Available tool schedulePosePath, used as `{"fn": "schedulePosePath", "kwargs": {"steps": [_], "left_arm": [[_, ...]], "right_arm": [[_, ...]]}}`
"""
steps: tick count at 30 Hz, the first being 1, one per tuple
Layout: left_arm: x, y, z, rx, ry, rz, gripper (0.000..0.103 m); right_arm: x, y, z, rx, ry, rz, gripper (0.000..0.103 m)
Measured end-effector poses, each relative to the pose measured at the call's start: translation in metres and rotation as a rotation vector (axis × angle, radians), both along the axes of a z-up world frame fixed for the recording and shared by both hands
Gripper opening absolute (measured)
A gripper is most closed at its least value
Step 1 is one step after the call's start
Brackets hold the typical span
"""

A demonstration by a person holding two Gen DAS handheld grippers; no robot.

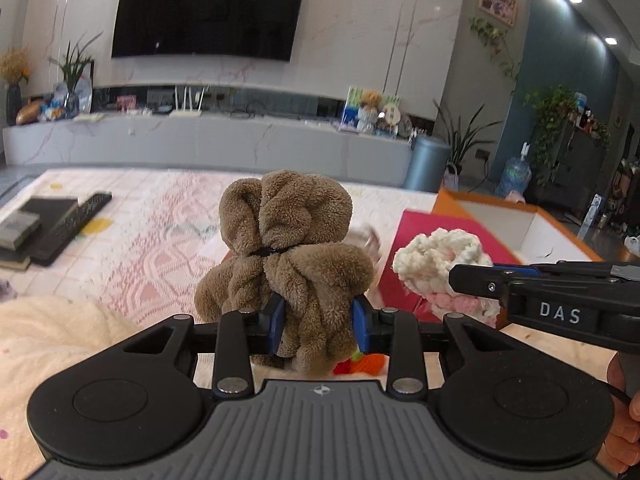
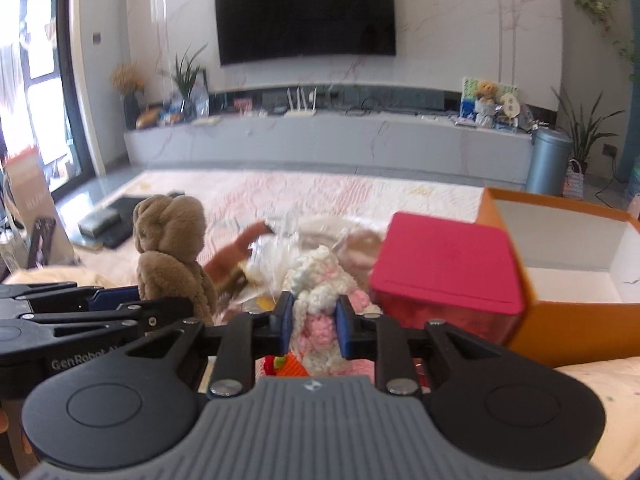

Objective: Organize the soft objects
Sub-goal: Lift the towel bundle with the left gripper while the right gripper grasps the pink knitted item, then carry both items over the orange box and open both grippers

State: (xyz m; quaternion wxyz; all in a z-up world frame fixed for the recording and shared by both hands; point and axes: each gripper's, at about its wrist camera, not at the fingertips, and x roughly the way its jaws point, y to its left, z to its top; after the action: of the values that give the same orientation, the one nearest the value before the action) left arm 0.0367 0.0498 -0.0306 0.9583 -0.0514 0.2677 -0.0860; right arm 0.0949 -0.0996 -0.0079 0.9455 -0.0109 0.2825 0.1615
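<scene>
While both hands hold their loads above the table, the scene reads so:

Left gripper (image 1: 318, 326): clamped on a brown plush toy (image 1: 288, 256), blue pads pressed into its lower part; the toy stands upright between the jaws, a black band round its middle.

Right gripper (image 2: 312, 326): clamped on a white and pink knitted toy (image 2: 320, 300), which bunches up between the pads.

Side by side: the two grippers are near each other, the brown plush toy to the left of the knitted one.

Red box (image 2: 444, 264): closed, just right of the knitted toy.

Orange box (image 2: 568, 276): open, white inside, touching the red box on its right.

Table (image 1: 160, 240): covered with a pink-patterned cloth; a small orange and red thing (image 1: 360, 362) lies below the grippers.

Far left: a black remote (image 1: 72, 224) and books.
</scene>
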Motion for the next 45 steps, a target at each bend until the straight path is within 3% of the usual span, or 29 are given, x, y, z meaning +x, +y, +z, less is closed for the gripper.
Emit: {"fn": "schedulePosePath", "kwargs": {"steps": [9, 15, 23, 27, 31, 35, 40, 45], "left_arm": [[-0.005, -0.024, 0.029, -0.017, -0.069, -0.069, 0.037], [0.012, -0.042, 0.048, -0.065, -0.092, -0.144, 0.037], [0.053, -0.076, 0.066, -0.146, -0.078, -0.27, 0.037], [0.085, -0.098, 0.072, -0.205, -0.027, -0.356, 0.037], [0.114, -0.128, 0.071, -0.214, 0.019, -0.418, 0.037], [0.15, -0.15, 0.06, -0.278, 0.126, -0.457, 0.037], [0.191, -0.169, 0.04, -0.279, 0.289, -0.456, 0.037], [0.226, -0.181, 0.015, -0.296, 0.4, -0.487, 0.037]], "right_arm": [[-0.019, -0.04, 0.032, 0.147, -0.049, -0.028, 0.021], [-0.025, -0.069, 0.056, 0.13, -0.121, -0.076, 0.021], [-0.011, -0.114, 0.075, 0.129, -0.129, -0.149, 0.021], [0.001, -0.139, 0.08, 0.122, -0.12, -0.199, 0.021], [0.02, -0.163, 0.083, 0.117, -0.09, -0.251, 0.021], [0.047, -0.186, 0.081, 0.121, -0.05, -0.299, 0.021], [0.08, -0.216, 0.06, 0.156, 0.046, -0.34, 0.021], [0.117, -0.236, 0.029, 0.213, 0.174, -0.354, 0.021]]}}
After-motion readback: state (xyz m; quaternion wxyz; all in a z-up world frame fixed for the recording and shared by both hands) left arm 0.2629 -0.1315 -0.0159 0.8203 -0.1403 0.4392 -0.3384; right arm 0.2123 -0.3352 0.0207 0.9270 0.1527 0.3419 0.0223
